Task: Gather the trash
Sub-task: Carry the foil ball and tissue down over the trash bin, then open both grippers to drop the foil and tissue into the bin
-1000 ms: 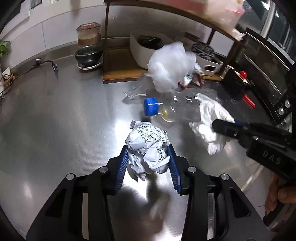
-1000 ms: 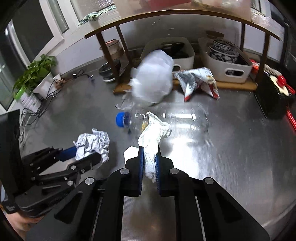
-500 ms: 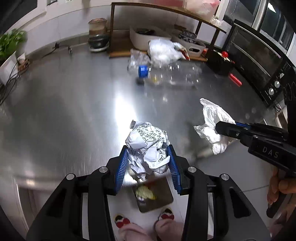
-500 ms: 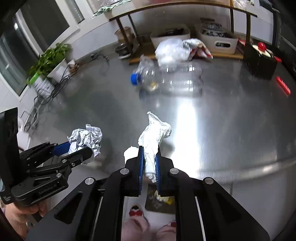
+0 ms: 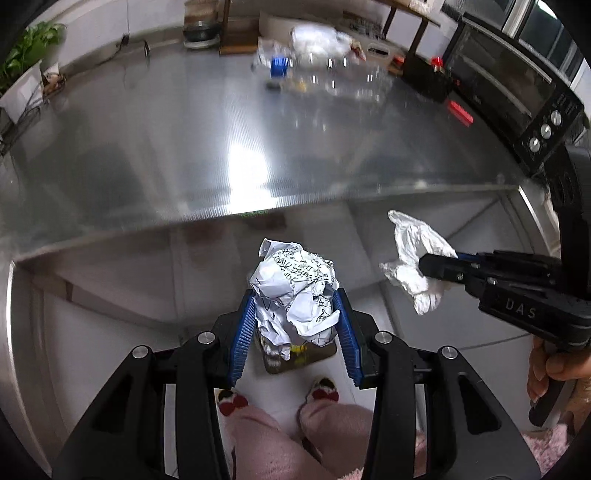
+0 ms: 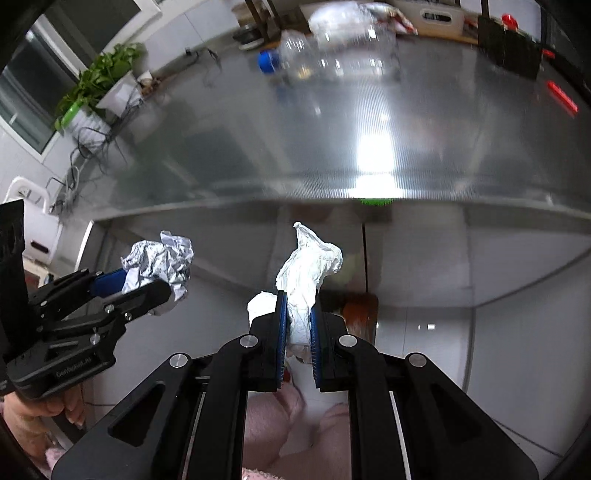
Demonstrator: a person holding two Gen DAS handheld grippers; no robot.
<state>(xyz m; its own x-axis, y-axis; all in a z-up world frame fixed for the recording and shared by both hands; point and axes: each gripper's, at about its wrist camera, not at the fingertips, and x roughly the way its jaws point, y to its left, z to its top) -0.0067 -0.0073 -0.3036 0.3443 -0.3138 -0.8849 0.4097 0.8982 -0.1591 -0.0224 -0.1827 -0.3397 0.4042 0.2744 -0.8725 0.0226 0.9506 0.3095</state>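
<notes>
Two pieces of trash hang in mid-air off the front edge of a stainless-steel counter (image 5: 147, 155). The left gripper (image 5: 295, 325) is clamped on a crumpled ball of printed paper (image 5: 293, 291), its blue ribbed pads pressed to both flanks of the wad. The right gripper (image 6: 298, 332) is closed tight on a wadded white tissue (image 6: 308, 266), which stands up long and narrow between the pads, its tip pointing away from the camera.

Directly below the paper ball, on the pale floor (image 5: 129, 332), sits a small brown bin (image 5: 301, 358) with yellowish scraps inside, just ahead of the person's slippers (image 5: 325, 391). The bin lies straight under the left gripper, so that hand appears nearer to the drop. In the left wrist view the tissue (image 5: 417, 258) is held off to the right of the bin and level with the paper, and would likely need to come inward first.

Still on the counter's far side, blurred, are a clear plastic bottle with a blue cap (image 6: 325, 55), a white plastic bag (image 6: 336, 16) and a snack wrapper, which suggests more collecting remains. A toaster oven (image 5: 517, 96) lines the right wall; a potted plant (image 6: 99, 77) and tangled cables sit by the window at left.
</notes>
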